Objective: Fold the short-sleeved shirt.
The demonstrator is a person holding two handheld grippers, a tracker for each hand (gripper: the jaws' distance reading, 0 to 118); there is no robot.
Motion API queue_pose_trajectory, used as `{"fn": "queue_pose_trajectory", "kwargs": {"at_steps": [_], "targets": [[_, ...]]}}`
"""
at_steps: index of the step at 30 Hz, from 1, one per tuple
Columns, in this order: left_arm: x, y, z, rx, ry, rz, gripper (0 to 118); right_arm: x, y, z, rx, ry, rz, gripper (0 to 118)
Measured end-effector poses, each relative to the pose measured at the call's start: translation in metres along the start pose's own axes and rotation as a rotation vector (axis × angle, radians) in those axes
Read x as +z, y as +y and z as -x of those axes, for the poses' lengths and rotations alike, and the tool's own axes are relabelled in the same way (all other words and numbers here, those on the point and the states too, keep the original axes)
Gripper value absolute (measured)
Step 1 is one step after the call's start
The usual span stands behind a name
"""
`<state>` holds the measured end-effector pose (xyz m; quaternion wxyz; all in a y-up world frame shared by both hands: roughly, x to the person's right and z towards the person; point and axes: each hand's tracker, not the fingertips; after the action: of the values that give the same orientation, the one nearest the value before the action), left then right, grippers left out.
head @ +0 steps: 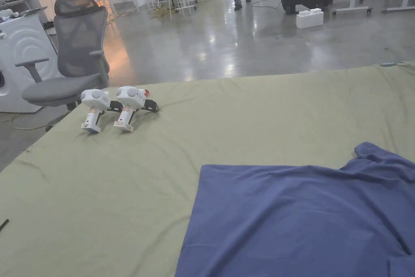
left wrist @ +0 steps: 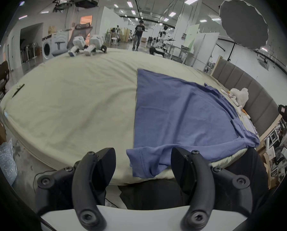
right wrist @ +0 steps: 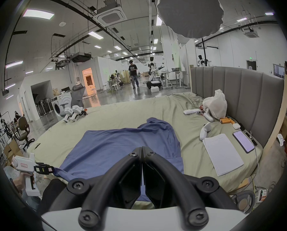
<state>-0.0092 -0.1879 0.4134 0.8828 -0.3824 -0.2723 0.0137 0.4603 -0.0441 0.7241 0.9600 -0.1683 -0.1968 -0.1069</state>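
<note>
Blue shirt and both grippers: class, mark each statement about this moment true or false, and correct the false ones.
1. The blue shirt lies spread on the green sheet. True.
2. The left gripper is shut on a sleeve. False: its fingers stand apart, with the sleeve in front of them, not gripped.
3. The right gripper has its fingers closed together. True.
4. Two spare grippers rest on the shirt. False: they sit on bare sheet, apart from it.
5. A phone lies on the paper. False: beside it.

head: high, down-bed | gripper views: low, near edge | shared: shirt
</note>
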Motion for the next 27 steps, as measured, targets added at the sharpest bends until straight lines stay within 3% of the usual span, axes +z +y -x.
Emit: {"fn": "queue_pose_trajectory", "kwargs": {"at_steps": [3,7,13,17,18,20,21,23,27], "targets": [[-0.013,-0.001,-0.002,-0.013,0.025,0.043,67,-0.001,-0.002,-0.004,-0.004,-0.011,0.014,0],[-0.023,-0.005,-0.006,-0.051,0.019,0.070,27,0.000,-0.006,-0.010,-0.015,-0.032,0.026,0],[-0.035,-0.003,-0.017,-0.085,0.020,0.104,8,0.002,-0.012,-0.023,-0.032,-0.078,0.048,0],[-0.046,0.003,-0.017,-0.069,0.036,0.177,8,-0.003,-0.018,-0.037,-0.056,-0.182,0.098,2],[-0.049,0.007,-0.016,-0.051,0.038,0.197,8,-0.009,-0.023,-0.043,-0.068,-0.211,0.120,10],[-0.055,0.011,-0.018,-0.062,0.050,0.219,8,-0.023,-0.036,-0.059,-0.076,-0.250,0.191,65],[-0.055,0.011,-0.021,-0.080,0.061,0.228,8,-0.030,-0.043,-0.065,-0.084,-0.256,0.231,80],[-0.055,0.011,-0.028,-0.131,0.075,0.237,8,-0.043,-0.059,-0.076,-0.089,-0.213,0.280,80],[-0.056,0.012,-0.029,-0.138,0.084,0.241,8,-0.074,-0.085,-0.090,-0.023,-0.180,0.463,80]]}}
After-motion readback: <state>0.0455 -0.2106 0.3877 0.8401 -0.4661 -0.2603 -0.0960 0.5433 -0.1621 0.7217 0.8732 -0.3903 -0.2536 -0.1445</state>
